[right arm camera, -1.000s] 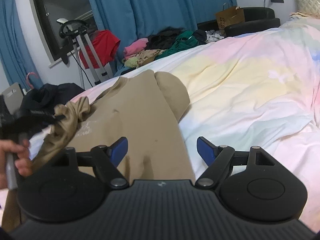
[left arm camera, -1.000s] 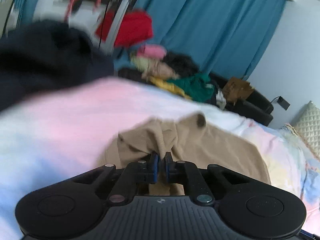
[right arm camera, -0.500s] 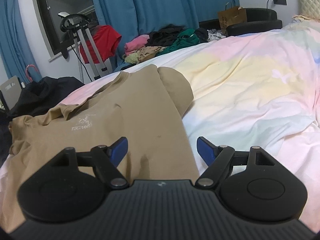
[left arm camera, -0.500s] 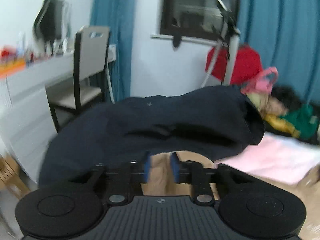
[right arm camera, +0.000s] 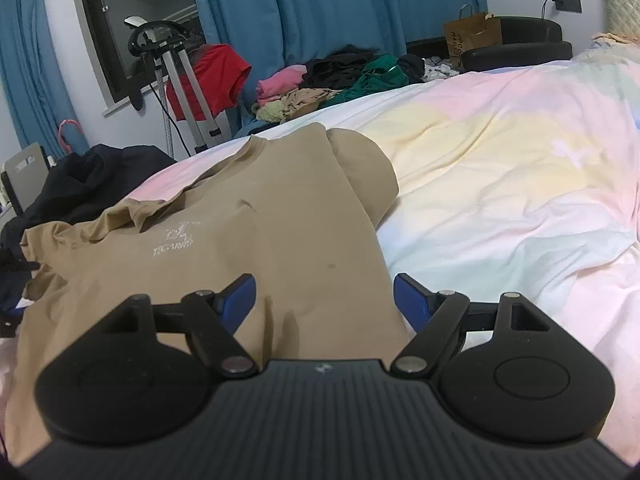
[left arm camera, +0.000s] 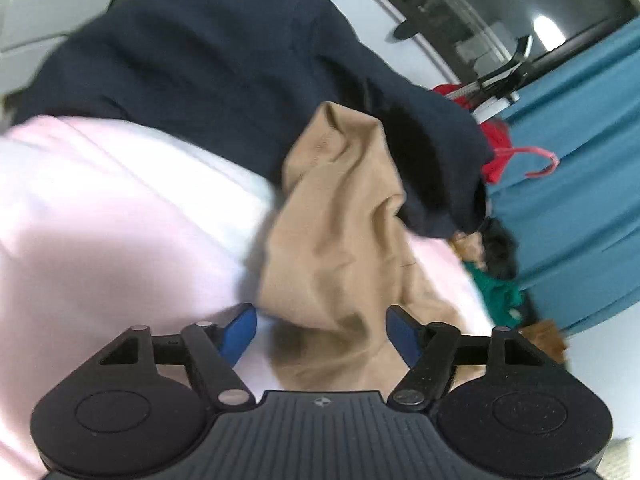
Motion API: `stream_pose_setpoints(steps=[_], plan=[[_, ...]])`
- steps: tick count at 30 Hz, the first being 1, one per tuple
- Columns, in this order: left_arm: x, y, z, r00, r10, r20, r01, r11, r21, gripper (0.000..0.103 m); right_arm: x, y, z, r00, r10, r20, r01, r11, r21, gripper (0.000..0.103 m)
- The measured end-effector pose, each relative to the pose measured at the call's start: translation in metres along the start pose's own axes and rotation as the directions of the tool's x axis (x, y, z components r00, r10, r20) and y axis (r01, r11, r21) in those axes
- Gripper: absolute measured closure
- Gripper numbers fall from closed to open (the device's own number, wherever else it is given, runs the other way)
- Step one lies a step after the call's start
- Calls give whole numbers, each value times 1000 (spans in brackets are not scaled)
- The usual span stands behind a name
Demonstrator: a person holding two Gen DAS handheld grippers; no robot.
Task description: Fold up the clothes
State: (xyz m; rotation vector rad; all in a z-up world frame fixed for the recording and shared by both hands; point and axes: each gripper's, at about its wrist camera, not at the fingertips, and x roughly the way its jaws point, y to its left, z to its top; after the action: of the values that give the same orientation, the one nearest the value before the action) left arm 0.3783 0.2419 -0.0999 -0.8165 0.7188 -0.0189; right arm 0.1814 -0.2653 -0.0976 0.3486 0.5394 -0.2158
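Observation:
A tan T-shirt (right arm camera: pixel 256 240) with a small white chest logo lies on the pastel bedspread (right arm camera: pixel 500 168), its left sleeve end bunched. My right gripper (right arm camera: pixel 324 300) is open and hovers over the shirt's lower part, nothing between its blue pads. In the tilted left wrist view, the rumpled tan sleeve (left arm camera: pixel 344 240) lies loose ahead of my left gripper (left arm camera: pixel 320 330), which is open and holds nothing. A dark navy garment (left arm camera: pixel 224 72) is heaped just beyond the sleeve.
The navy heap (right arm camera: pixel 76 188) sits at the bed's left edge beside a chair back (right arm camera: pixel 24 168). Beyond the bed are a pile of clothes (right arm camera: pixel 340 80), a red garment on a stand (right arm camera: pixel 208 76), blue curtains (right arm camera: pixel 328 4) and a paper bag (right arm camera: pixel 472 34).
My left gripper went from shut on the tan sleeve to open, dropping it by the navy heap, and its view swung and tilted. The right gripper stayed open and edged closer.

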Motion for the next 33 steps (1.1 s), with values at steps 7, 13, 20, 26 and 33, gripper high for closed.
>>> stream_pose_setpoints(steps=[7, 13, 20, 26, 33], plan=[[-3, -29, -7, 948, 245, 203, -304, 885, 354, 96, 1, -1, 0, 1000, 9, -1, -9, 1000, 0, 26], [-32, -49, -40, 929, 297, 219, -369, 777, 511, 60, 1, 1, 0, 1000, 12, 10, -12, 1000, -5, 26], [-96, -91, -112, 951, 227, 210, -309, 732, 608, 37, -17, 8, 2, 997, 30, 65, -26, 998, -59, 26], [-182, -106, -195, 973, 68, 221, -207, 685, 699, 19, -43, 7, 2, 994, 38, 105, -29, 996, -85, 26], [-217, -107, -231, 972, -13, 233, -165, 667, 727, 6, -70, 3, 2, 988, 75, 135, -67, 996, -63, 19]])
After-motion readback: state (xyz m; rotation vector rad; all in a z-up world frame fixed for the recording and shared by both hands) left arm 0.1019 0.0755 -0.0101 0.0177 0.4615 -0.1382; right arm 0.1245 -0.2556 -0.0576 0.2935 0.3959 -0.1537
